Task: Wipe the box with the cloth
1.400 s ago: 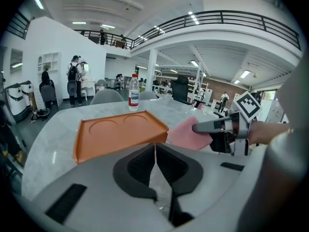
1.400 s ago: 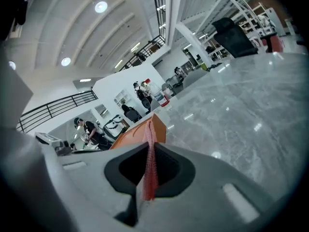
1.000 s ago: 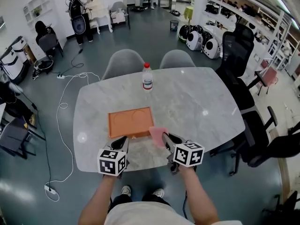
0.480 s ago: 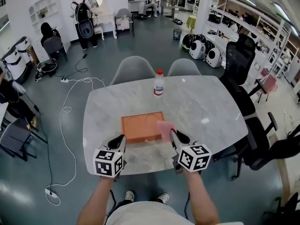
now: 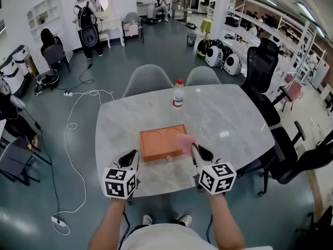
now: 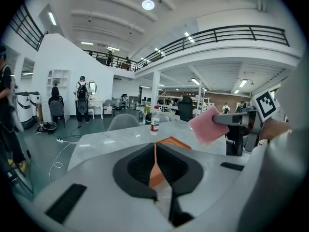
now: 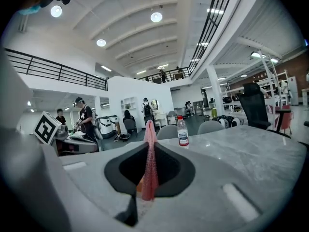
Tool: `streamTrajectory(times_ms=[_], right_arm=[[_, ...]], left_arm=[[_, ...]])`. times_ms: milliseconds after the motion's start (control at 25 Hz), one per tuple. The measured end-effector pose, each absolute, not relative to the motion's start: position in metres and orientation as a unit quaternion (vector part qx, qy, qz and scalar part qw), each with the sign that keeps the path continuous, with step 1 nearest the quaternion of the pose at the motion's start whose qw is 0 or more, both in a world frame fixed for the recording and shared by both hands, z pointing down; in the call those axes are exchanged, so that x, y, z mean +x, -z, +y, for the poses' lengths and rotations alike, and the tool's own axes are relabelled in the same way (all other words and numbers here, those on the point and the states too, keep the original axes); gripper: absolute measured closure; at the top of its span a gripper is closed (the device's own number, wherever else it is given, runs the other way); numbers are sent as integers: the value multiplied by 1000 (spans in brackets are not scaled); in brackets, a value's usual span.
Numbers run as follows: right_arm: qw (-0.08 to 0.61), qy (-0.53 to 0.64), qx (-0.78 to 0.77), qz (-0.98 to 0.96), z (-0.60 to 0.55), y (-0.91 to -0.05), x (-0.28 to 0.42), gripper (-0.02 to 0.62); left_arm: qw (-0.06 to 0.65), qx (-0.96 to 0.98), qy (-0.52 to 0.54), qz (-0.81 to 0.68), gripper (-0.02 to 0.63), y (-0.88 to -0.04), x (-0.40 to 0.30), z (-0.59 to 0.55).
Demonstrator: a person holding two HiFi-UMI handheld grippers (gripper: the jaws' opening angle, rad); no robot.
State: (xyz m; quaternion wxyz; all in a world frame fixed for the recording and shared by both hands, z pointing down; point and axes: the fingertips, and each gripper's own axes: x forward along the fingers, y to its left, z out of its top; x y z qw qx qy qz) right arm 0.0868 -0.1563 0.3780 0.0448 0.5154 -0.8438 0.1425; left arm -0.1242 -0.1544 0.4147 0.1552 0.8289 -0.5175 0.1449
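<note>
The box (image 5: 162, 142) is seen lying flat on the desk (image 5: 234, 124), close to the near edge and about in the middle. It is orange-brown, thin and shaped like a rectangle. Two round rings are pressed into its top.

The cloth (image 5: 185, 140) is pink and soft. It is held up over the right end of the box. In the right gripper view it is seen edge-on as a thin, bumpy pink strip (image 7: 149, 129) standing up out of the jaws.

The cloth is gripped by the right hand-held gripper (image 5: 193, 149). Its black jaws are squeezed tight on the cloth, with no gap left (image 7: 147, 178).

The left hand-held gripper (image 5: 133, 155) is placed at the near left corner of the box. In the left gripper view its jaws (image 6: 154, 166) are seen pressed close on a thin orange strip, which is the edge of the box (image 6: 175, 142). The pink cloth (image 6: 208, 124) and the other gripper are seen off to the right in that view.

Each gripper is capped by a cube with black and white squares.

The desk top is white and grey like marble, smooth and shiny, with rounded corners. A clear plastic water bottle (image 5: 178, 94) with a red cap is stood upright near the far edge, well apart from the box. Two grey chairs (image 5: 151, 77) with round backs are tucked in behind the desk.
</note>
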Motion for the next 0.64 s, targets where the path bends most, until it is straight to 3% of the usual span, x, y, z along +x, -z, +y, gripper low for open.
streamTrajectory(times_ms=[640], right_arm=[[49, -141, 520, -841, -153, -381, 76, 578]], left_arm=[[159, 832, -142, -512, 589, -420, -131, -153]])
